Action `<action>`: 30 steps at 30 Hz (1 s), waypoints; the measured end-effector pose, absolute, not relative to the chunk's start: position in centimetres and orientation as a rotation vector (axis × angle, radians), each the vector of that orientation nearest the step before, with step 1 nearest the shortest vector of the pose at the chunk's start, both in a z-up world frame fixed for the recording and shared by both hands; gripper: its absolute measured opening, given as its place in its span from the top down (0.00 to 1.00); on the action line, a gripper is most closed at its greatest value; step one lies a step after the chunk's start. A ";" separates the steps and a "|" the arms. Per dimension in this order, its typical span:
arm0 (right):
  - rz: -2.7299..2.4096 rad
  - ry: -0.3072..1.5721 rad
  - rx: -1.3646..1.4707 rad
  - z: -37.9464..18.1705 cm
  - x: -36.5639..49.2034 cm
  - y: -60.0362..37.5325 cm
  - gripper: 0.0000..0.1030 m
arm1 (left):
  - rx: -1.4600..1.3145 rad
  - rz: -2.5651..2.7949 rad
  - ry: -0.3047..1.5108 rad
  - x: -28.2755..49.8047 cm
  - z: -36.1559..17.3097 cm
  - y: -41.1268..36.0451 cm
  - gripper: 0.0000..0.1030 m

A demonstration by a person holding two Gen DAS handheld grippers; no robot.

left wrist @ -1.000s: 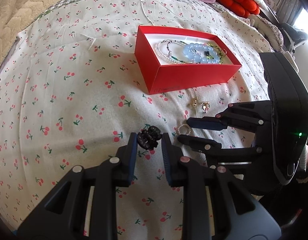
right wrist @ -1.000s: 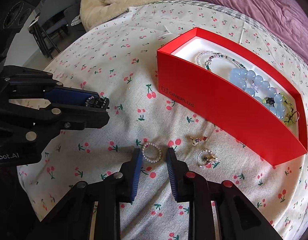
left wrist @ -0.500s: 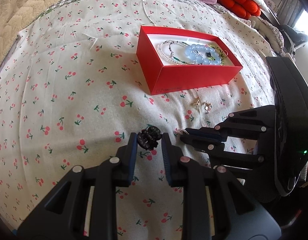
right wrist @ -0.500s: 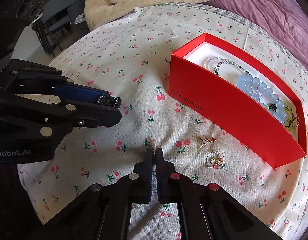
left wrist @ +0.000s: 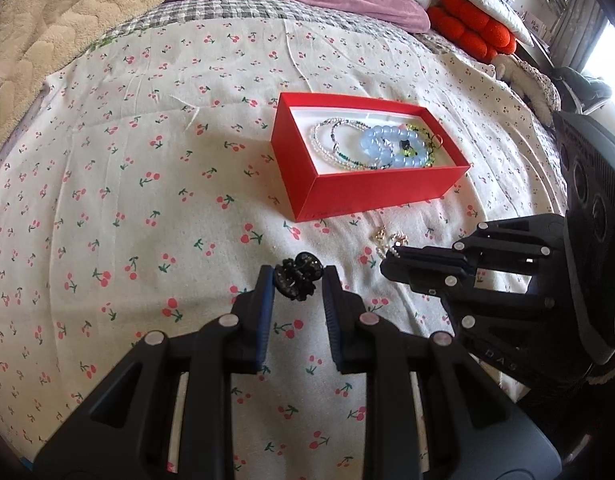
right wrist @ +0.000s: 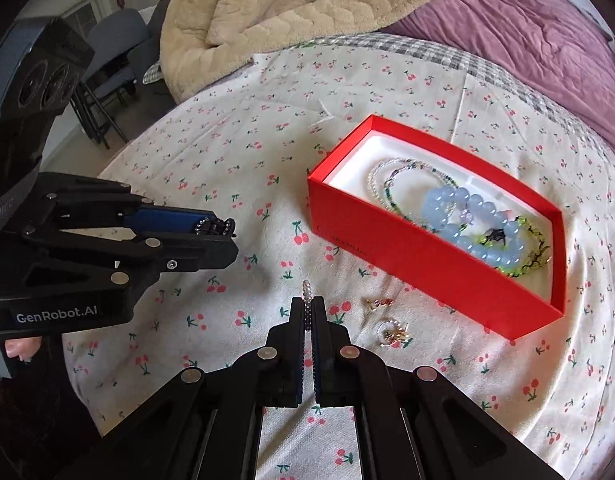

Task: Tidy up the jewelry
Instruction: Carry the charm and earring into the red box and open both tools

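Cotton bedspread [left wrist: 107,200] printed with cherries fills both frames. Red box [left wrist: 371,196] sits right of centre in the left wrist view, open-topped, containing a blue bead bracelet [left wrist: 391,148] and thin beaded strands. Left gripper [left wrist: 298,284], lower centre, holds a black hair claw [left wrist: 297,276] between narrowly spaced fingers. Right gripper [right wrist: 308,304], lower centre of its own view, is pinched tight on a small pearl ring [right wrist: 306,292] standing edge-on. Two gold earrings [right wrist: 387,320] lie on the cloth just beside the box's near wall.
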State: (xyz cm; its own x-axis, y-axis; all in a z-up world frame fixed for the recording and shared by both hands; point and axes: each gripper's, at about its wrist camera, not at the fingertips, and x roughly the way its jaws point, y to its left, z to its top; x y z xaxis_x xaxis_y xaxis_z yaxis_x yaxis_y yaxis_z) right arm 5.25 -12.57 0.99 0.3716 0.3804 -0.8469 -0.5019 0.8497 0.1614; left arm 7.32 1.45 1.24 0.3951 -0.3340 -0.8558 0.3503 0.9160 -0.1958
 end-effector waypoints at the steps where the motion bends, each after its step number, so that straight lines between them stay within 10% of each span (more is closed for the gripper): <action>1: 0.561 1.040 -0.118 1.3 5.3 -12.9 0.97 | 0.014 -0.437 1.070 7.4 1.5 1.3 0.75; 30: 0.418 0.993 0.184 4.8 11.1 -22.6 0.97 | 0.012 -0.512 0.920 13.1 3.3 -5.4 0.75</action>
